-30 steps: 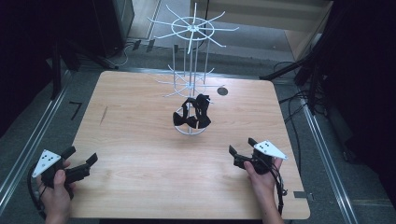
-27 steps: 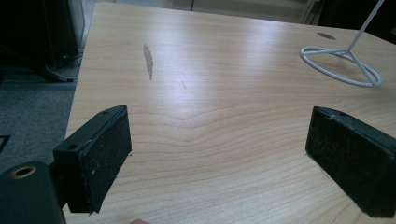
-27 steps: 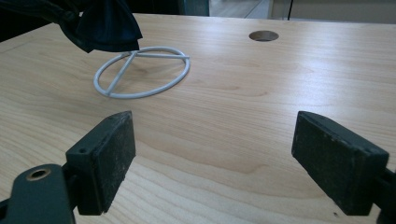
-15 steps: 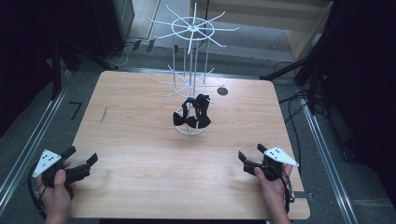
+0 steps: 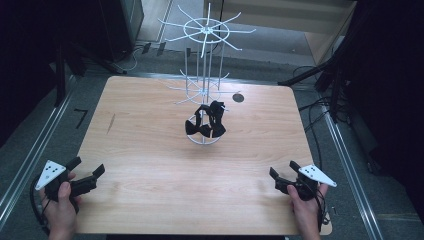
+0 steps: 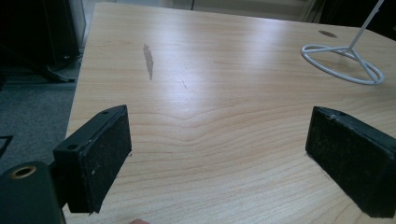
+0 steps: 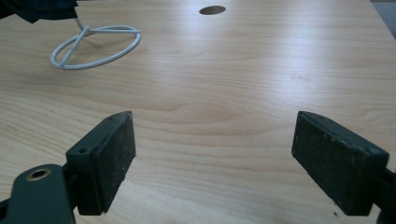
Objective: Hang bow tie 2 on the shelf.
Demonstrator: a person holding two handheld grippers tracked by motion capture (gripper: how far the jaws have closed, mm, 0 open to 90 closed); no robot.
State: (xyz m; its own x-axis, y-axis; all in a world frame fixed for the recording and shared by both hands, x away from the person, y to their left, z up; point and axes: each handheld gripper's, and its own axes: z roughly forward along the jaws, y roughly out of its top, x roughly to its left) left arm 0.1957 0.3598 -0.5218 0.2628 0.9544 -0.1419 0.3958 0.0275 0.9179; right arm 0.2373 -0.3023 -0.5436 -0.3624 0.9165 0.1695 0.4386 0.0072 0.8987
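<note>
A white wire display stand (image 5: 205, 60) rises from a ring base (image 5: 205, 139) at the middle of the wooden table (image 5: 150, 165). Several black bow ties (image 5: 206, 122) hang low on it. My left gripper (image 5: 88, 170) rests open at the table's near left corner, held by a hand. My right gripper (image 5: 283, 171) is open near the front right edge. The left gripper view shows the ring base (image 6: 343, 63) far ahead between wide-apart pads (image 6: 100, 149). In the right gripper view the ring base (image 7: 95, 45) lies at upper left, beyond bare pads (image 7: 109, 154).
A round cable hole (image 5: 238, 97) sits in the table behind the stand, also the dark hole (image 7: 212, 10) in the right gripper view. A dark streak (image 6: 148, 58) marks the wood on the left. Metal rails (image 5: 30, 155) run along both sides, with cables (image 5: 320, 107) on the floor at right.
My right gripper has drawn back toward the front right corner of the table. The left gripper and the stand have stayed put.
</note>
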